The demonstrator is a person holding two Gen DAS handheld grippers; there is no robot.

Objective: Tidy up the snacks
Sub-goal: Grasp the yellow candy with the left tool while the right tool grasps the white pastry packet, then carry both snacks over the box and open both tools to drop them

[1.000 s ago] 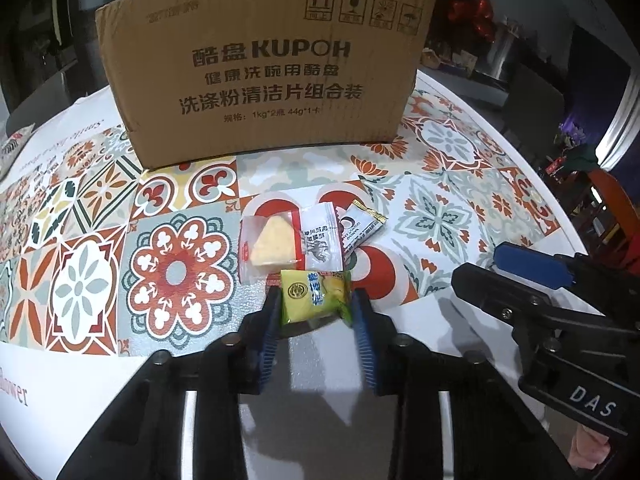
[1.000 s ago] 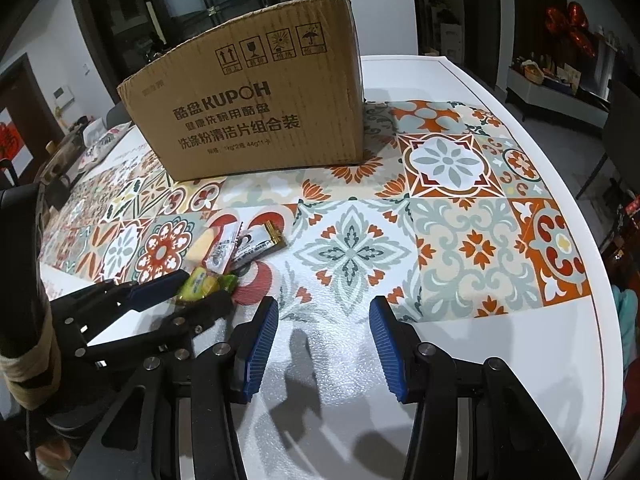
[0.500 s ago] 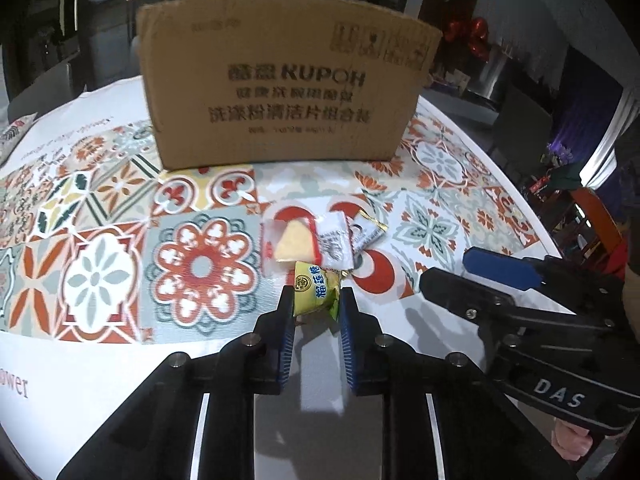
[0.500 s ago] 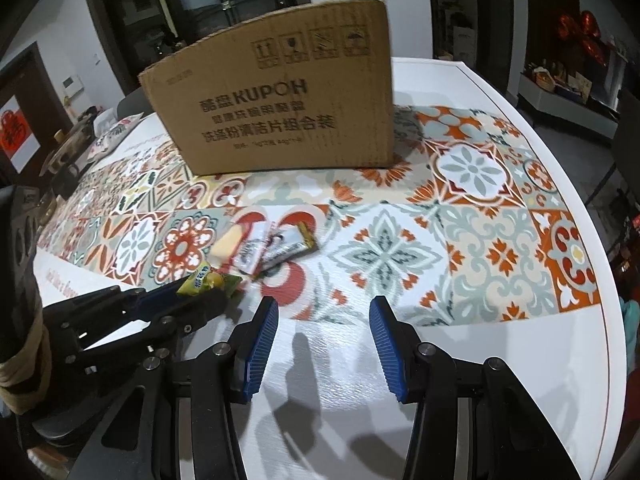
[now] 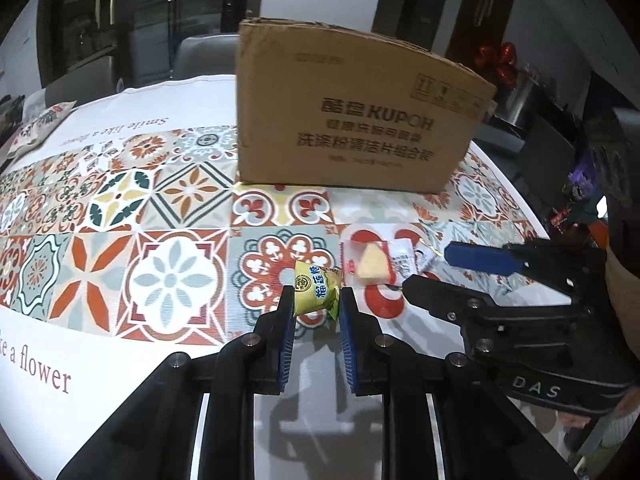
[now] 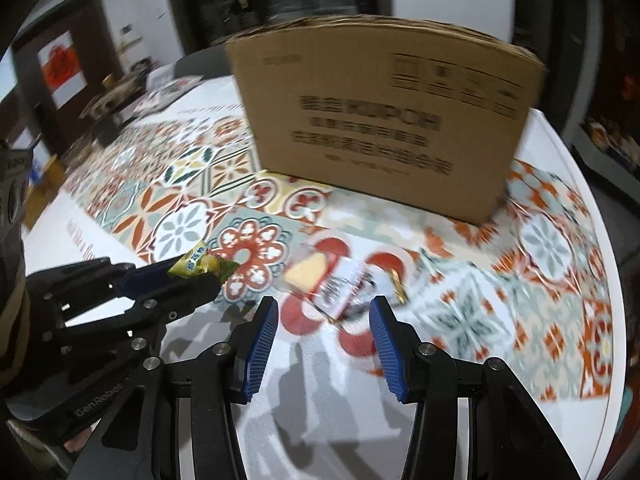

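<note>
My left gripper [image 5: 316, 300] is shut on a small yellow-green snack packet [image 5: 317, 289], lifted off the patterned tablecloth; in the right wrist view the same packet [image 6: 200, 266] sticks out of that gripper [image 6: 188, 276] at the left. A clear packet with a yellow wedge [image 5: 370, 266] lies on the cloth with a white sachet [image 5: 404, 258] beside it. My right gripper [image 6: 322, 314] stands open just in front of these packets [image 6: 320, 276], nothing between its blue pads. A brown cardboard box [image 5: 360, 120] stands behind, also in the right wrist view [image 6: 380, 120].
The round table's white edge [image 6: 608, 320] curves close on the right. Chairs [image 5: 200, 56] stand behind the table. A printed bag [image 5: 38, 126] lies at the far left of the cloth.
The left gripper closed on the yellow-green packet and lifted it up and to the left, away from the other packets. The right gripper swung left toward the remaining packets and stayed open.
</note>
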